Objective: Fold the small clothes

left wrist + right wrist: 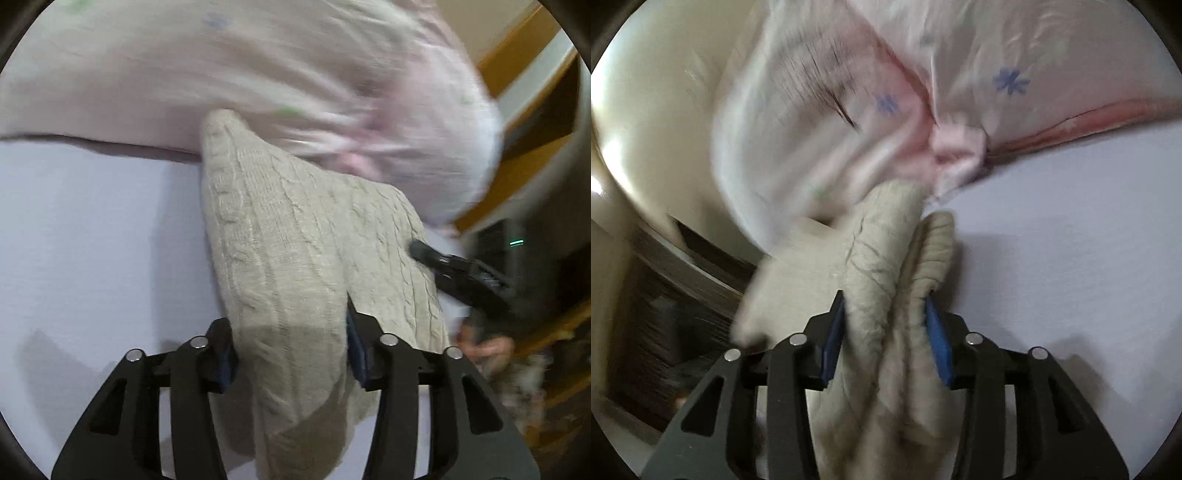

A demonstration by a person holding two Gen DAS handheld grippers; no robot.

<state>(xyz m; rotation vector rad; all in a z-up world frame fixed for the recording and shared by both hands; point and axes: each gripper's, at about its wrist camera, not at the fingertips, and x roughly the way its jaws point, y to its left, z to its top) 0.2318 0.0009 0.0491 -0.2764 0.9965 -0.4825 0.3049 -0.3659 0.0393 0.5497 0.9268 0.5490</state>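
Left wrist view: beige cable-knit garment (291,258) is bunched between the left gripper (290,354) fingers, clamped and lifted above the white sheet (92,240). Right gripper (884,332) pinches its folds (886,295) too. Ahead of both lies a pink flowered pillow (258,66).

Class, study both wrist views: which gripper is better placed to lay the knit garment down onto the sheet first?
Probably left: the left gripper holds the beige cable-knit garment over open white sheet; the right gripper sits by the edge.

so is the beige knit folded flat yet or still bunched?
Bunched. The beige knit hangs in loose folds, clamped by the left gripper and right gripper above the white surface.
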